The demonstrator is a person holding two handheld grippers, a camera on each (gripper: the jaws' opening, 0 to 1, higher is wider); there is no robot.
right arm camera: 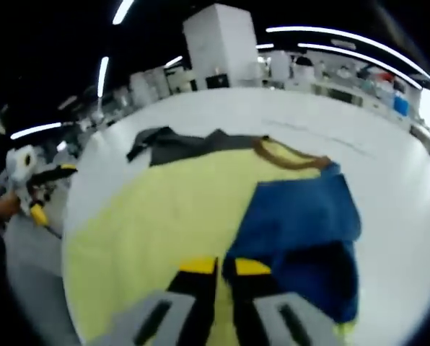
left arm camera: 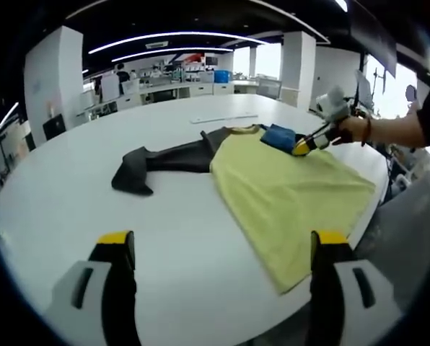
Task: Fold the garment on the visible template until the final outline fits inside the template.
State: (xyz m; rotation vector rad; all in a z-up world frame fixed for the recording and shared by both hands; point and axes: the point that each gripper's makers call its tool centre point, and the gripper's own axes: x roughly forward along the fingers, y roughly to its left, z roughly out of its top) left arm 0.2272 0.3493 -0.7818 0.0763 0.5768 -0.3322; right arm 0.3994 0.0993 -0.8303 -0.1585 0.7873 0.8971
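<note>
Left gripper point(left arm camera: 218, 249): jaws spread wide apart, holding nothing, poised above the bare white table point(left arm camera: 164, 216). Yellow tips, dark inner pads.

Garment point(left arm camera: 287, 191): lies on the table ahead of the left jaws and to their right, not touching them. Yellow body spread flat, its near corner reaching toward the table edge by the right-hand jaw. One dark grey sleeve point(left arm camera: 161, 162) stretches out to the left, ending in a bunched cuff. One blue sleeve point(left arm camera: 278, 137) sits at the far right shoulder, beside a brown-trimmed collar point(left arm camera: 244, 130).

Right gripper point(right arm camera: 226, 267): in its own view, jaws closed nearly together, yellow tips just beside each other, set at the seam where yellow body point(right arm camera: 164, 216) meets blue sleeve point(right arm camera: 301, 223). Whether cloth is pinched between them cannot be told. In the left gripper view the same tool point(left arm camera: 301, 146), held by a hand point(left arm camera: 356, 130), rests its tip at the blue sleeve.

Left gripper again point(right arm camera: 38, 209), seen from the right gripper view: at the left edge, off the table rim, well apart from the garment.

Beyond the garment: a pale strip point(left arm camera: 226, 118) lying on the table. Far background: white columns, desks, ceiling light strips.
</note>
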